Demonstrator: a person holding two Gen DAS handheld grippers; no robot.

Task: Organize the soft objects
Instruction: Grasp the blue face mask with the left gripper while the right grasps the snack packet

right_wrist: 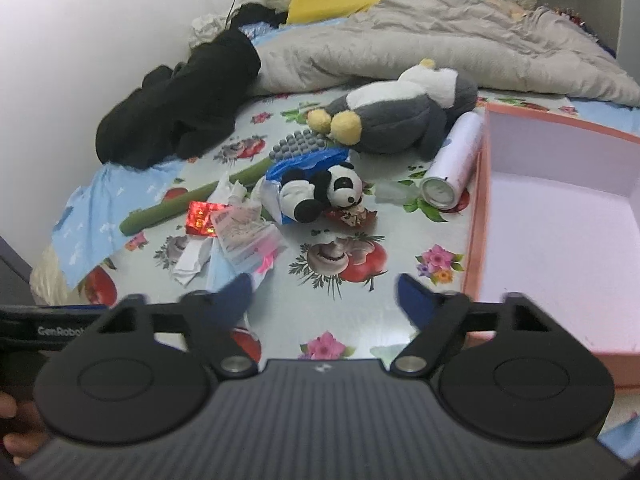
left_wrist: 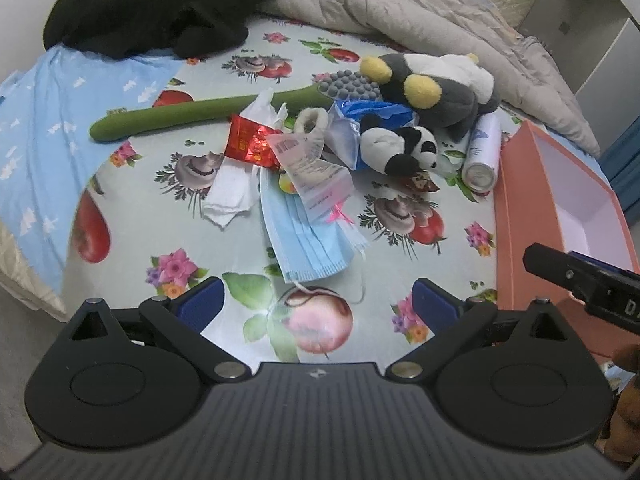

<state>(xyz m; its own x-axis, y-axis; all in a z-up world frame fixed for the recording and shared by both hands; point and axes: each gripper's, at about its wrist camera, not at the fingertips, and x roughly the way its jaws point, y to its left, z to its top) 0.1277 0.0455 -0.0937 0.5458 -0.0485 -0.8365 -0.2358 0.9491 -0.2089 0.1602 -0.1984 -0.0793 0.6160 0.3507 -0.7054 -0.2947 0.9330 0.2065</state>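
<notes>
A small panda plush (left_wrist: 400,148) (right_wrist: 324,194) lies mid-bed on a blue plastic bag (left_wrist: 372,110). Behind it lies a grey and white penguin plush (left_wrist: 440,84) (right_wrist: 396,116) with yellow feet. A long green plush stem (left_wrist: 192,114) (right_wrist: 200,200) with a grey bumpy head (left_wrist: 348,84) lies to the left. My left gripper (left_wrist: 320,304) is open and empty above a blue face mask (left_wrist: 308,236). My right gripper (right_wrist: 324,294) is open and empty above the flowered sheet, left of the pink box (right_wrist: 476,216).
A red packet (left_wrist: 248,144), white tissue (left_wrist: 232,196) and a clear printed bag (left_wrist: 312,168) lie in the pile. A white spray can (left_wrist: 482,152) (right_wrist: 452,164) lies by the box (left_wrist: 516,220). Black clothing (left_wrist: 160,4) and a beige quilt (left_wrist: 400,4) are behind.
</notes>
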